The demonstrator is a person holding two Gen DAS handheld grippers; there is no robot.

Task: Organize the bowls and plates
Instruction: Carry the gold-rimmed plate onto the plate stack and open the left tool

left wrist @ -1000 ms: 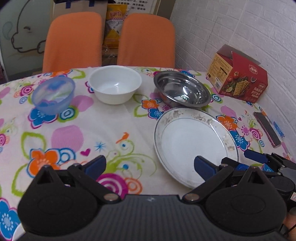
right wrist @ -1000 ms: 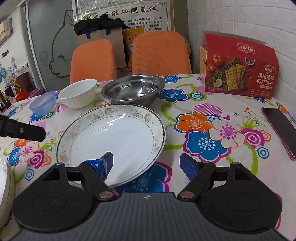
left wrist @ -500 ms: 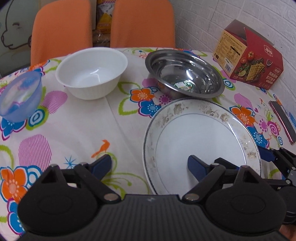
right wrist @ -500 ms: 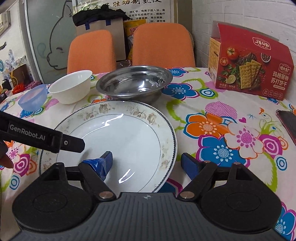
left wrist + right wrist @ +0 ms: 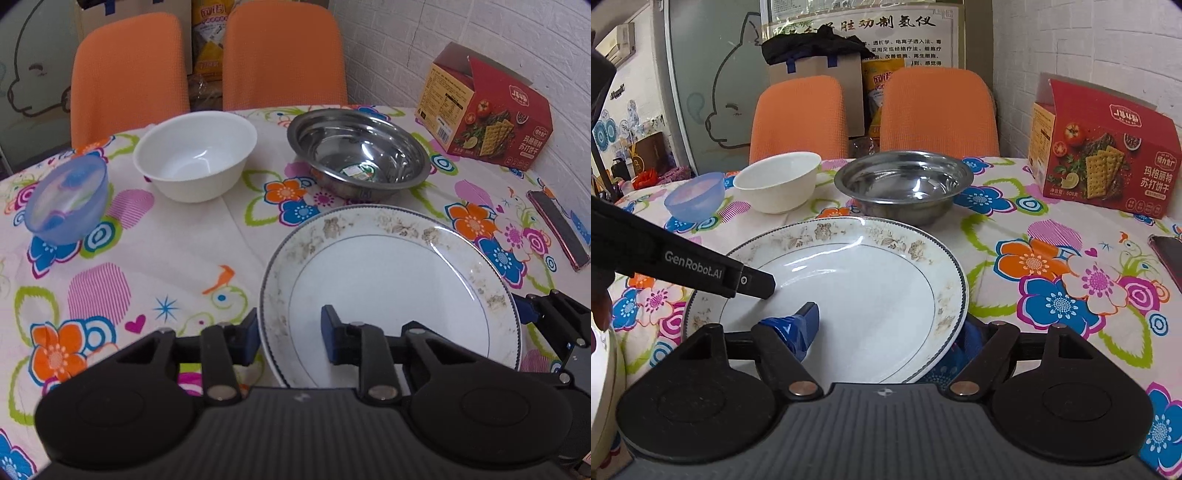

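Nearest, the left gripper straddles the plate at its 8 o'clock rim: one pad outside the edge, one over the white well, jaws narrowed but with a gap showing, so not yet clamped. The right gripper takes the same plate at about 5 o'clock, one blue pad on the well and the other tucked under the rim; it looks closed on the edge, though the lower pad is mostly hidden, so contact underneath is a judgement. The plate's near-right edge seems raised off the cloth, tilted toward the left side.

The step in hand appears to be a two-gripper pickup of the plate, the first piece to be sorted. Next, the left jaws need to close squarely on the rim, then both must rise together and level, since glazed china slips easily from a pinch.

Farther off, at 12 o'clock, the steel bowl sits just beyond the plate, nearly touching. At 10 o'clock stands the white bowl, and at 9 the blue bowl, each apart from the others and untouched.
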